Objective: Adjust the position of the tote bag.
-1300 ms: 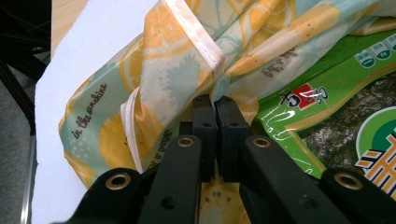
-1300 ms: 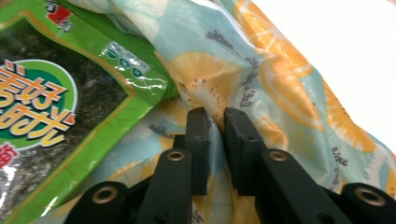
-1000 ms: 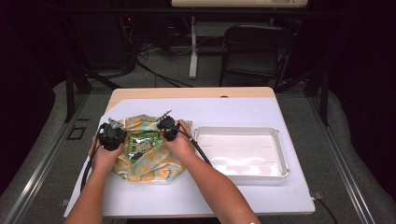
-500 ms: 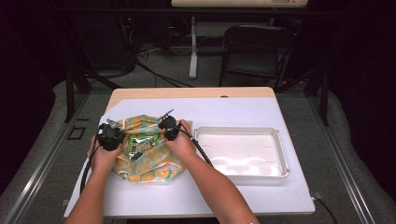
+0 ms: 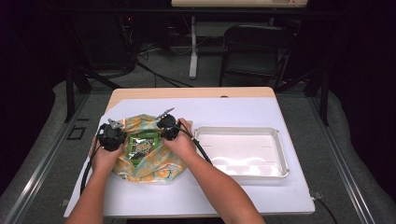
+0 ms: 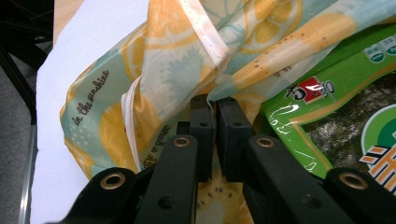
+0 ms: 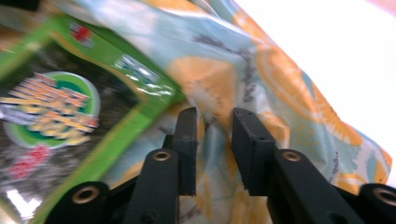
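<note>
High view, left to right. The left gripper (image 5: 111,136) rests on the left edge of a lemon-print bag (image 5: 154,164) lying on the white table cover (image 5: 243,196). In the left gripper view its jaws stand together, clamped on a fold of the lemon-print bag (image 6: 154,79) just beside the white seam; the left gripper (image 6: 216,105) sits at the rim of the opening. A green seaweed packet (image 5: 141,144) lies inside the bag's mouth, between the two grippers; in the left gripper view the packet (image 6: 336,107) lies to the right of the jaws. The right gripper (image 5: 168,128) rests on the bag's right edge. In the right gripper view the right gripper (image 7: 212,126) has its jaws slightly apart with bag fabric (image 7: 280,84) bunched between them; the packet (image 7: 51,112) lies to their left. A white tray (image 5: 280,154) stands on the cover just beside the bag, to its right.
</note>
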Available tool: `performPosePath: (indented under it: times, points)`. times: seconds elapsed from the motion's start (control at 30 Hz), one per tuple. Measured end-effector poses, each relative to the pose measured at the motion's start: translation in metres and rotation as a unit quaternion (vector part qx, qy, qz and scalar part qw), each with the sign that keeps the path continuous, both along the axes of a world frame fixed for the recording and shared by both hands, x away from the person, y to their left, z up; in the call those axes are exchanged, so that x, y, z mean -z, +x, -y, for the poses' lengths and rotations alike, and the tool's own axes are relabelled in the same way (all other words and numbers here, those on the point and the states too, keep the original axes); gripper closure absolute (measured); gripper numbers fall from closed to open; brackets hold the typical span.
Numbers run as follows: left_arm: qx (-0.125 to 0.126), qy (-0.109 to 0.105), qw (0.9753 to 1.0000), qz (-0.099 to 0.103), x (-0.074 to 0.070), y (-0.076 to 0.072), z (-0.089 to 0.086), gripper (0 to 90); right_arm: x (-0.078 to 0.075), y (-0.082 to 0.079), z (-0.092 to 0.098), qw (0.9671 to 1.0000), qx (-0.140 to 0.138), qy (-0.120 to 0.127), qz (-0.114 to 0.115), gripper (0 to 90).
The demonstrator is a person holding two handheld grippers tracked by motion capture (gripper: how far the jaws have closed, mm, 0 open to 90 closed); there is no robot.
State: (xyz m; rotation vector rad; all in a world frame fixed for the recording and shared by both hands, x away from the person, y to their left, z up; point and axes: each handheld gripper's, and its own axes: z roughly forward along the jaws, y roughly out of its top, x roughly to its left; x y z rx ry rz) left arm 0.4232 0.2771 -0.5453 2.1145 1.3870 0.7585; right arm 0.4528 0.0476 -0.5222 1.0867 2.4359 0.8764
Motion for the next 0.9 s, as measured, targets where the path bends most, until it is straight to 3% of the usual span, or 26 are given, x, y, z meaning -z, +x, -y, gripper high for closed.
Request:
performPosePath:
  times: [0.07,0.13,0.3,0.47,0.7,0.77,0.9]
  points:
    - [-0.002,-0.001,1.0,0.005,0.0,-0.001,0.0,85.2,-0.009,-0.007,0.001,0.9997,-0.013,0.017,0.007,68.0]
    - [-0.002,-0.002,1.0,0.003,-0.001,-0.001,0.0,85.1,-0.02,-0.014,0.002,0.9992,-0.028,0.018,0.023,67.1]
    - [-0.002,-0.004,1.0,0.003,-0.002,-0.001,0.0,84.7,-0.035,-0.02,0.005,0.9977,-0.033,0.035,0.049,63.6]
    - [-0.002,-0.004,1.0,0.004,-0.001,-0.001,0.001,84.6,-0.04,-0.013,0.008,0.9967,-0.015,0.049,0.063,58.1]
    - [-0.002,-0.003,1.0,0.005,-0.001,-0.001,0.0,84.2,-0.038,0.003,0.005,0.9964,0.005,0.06,0.059,53.6]
    - [-0.002,-0.003,1.0,0.006,-0.001,-0.001,0.0,84.1,-0.039,0.004,0.002,0.9965,-0.001,0.061,0.058,55.8]
    - [-0.002,-0.001,1.0,0.006,0.0,0.0,0.0,84.0,-0.037,0.002,-0.007,0.9966,-0.026,0.033,0.07,75.9]
